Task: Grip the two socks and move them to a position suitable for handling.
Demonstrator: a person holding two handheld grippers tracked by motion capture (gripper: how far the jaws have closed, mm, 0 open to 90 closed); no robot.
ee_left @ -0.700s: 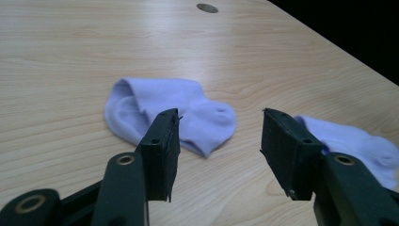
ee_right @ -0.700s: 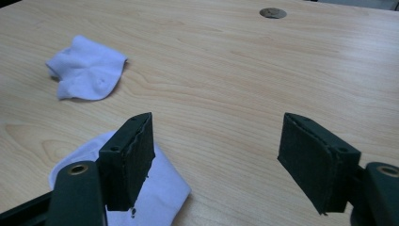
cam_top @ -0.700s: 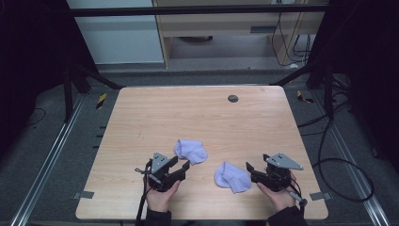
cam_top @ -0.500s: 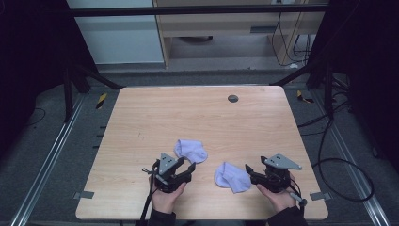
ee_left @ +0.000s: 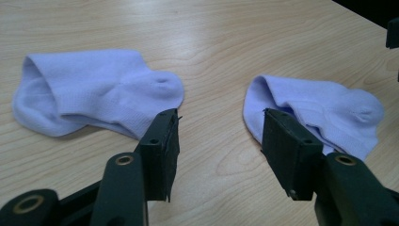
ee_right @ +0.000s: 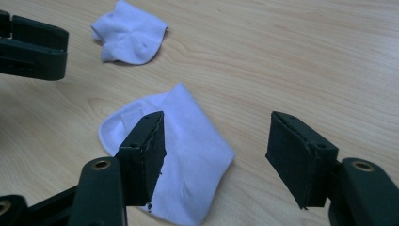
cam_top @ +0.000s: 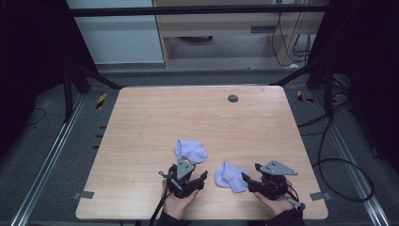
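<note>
**Two socks, two open tools: each sock lies just ahead of its own tool**

A dim room with dark floor mats, metal rails and trailing cables surrounds a pale wooden bench (cam_top: 202, 122) that takes up the middle of the high view. A small dark round disc (cam_top: 233, 98) sits near the bench's far edge, in the upper centre of the frame, well apart from the work.

Low in the frame, two lavender socks lie flat on the wood, near each other but not touching. The left sock (cam_top: 190, 150) lies just above the left tool (cam_top: 196, 177), toward the centre of the frame. In the left gripper view it stretches across the upper left, its long axis running roughly side to side, with its lower edge just beyond the tip of the left-hand jaw.

The right sock (cam_top: 231, 176) lies directly left of the right tool (cam_top: 245, 181) in the high view, in the gap between the two hands. In the right gripper view its body runs from centre frame down to the bottom edge, partly behind the left-hand jaw, its long axis slanting from upper left to lower right.

Both tools stand wide open and hold nothing; bare wood shows between each pair of jaws.

Judging by position, each tool is nearer its own sock, and the right tool is the closer of the two: a short push forward would bring cloth between its jaws.
</note>
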